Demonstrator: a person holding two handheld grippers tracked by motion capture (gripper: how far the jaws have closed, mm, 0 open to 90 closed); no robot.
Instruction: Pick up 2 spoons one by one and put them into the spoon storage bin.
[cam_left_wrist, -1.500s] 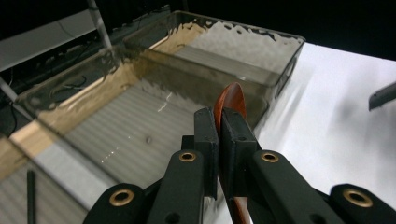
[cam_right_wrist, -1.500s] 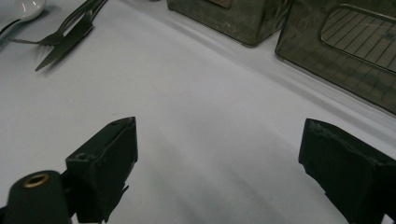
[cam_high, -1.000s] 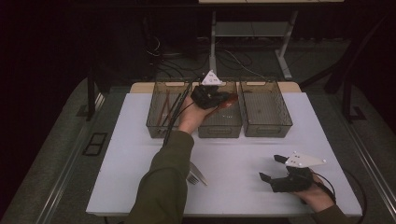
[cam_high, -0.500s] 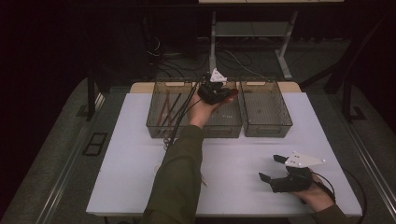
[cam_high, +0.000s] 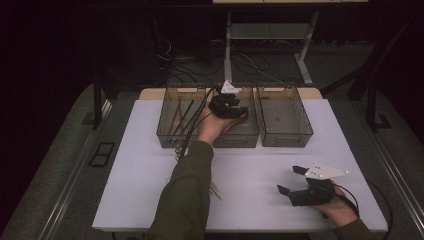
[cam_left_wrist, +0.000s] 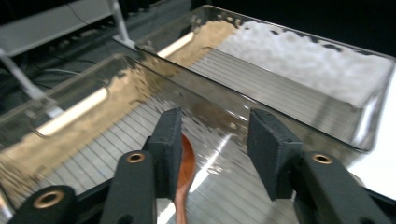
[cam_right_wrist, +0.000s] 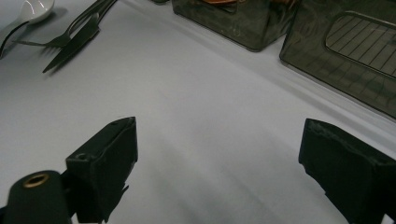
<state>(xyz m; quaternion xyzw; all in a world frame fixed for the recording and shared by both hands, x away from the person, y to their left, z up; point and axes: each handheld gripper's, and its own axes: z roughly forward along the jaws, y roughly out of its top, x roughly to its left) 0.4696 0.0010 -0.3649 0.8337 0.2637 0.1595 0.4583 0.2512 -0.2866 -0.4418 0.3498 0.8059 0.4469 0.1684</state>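
My left gripper (cam_high: 227, 104) reaches into the middle clear bin (cam_high: 235, 141) at the back of the white table (cam_high: 140, 175). Its jaws have just been opening, and my left gripper (cam_left_wrist: 215, 140) now stands open. A brown wooden spoon (cam_left_wrist: 185, 170) lies on the ribbed floor of the middle bin (cam_left_wrist: 84, 107), close against the inner face of the left jaw, with the pads not pressing on it. At the front right of the table my right gripper (cam_high: 296, 181) rests low, and my right gripper (cam_right_wrist: 224, 154) is wide open with only bare table between its jaws.
The left bin (cam_high: 172, 131) holds several dark and brown utensils. The right bin (cam_high: 285, 135) looks empty. A fork (cam_right_wrist: 60, 39), a dark knife (cam_right_wrist: 74, 44) and a white spoon (cam_right_wrist: 35, 8) lie on the table near the person's left sleeve (cam_high: 187, 195).
My left gripper has dipped a little lower into the middle bin. The right hand and its gripper have kept still.
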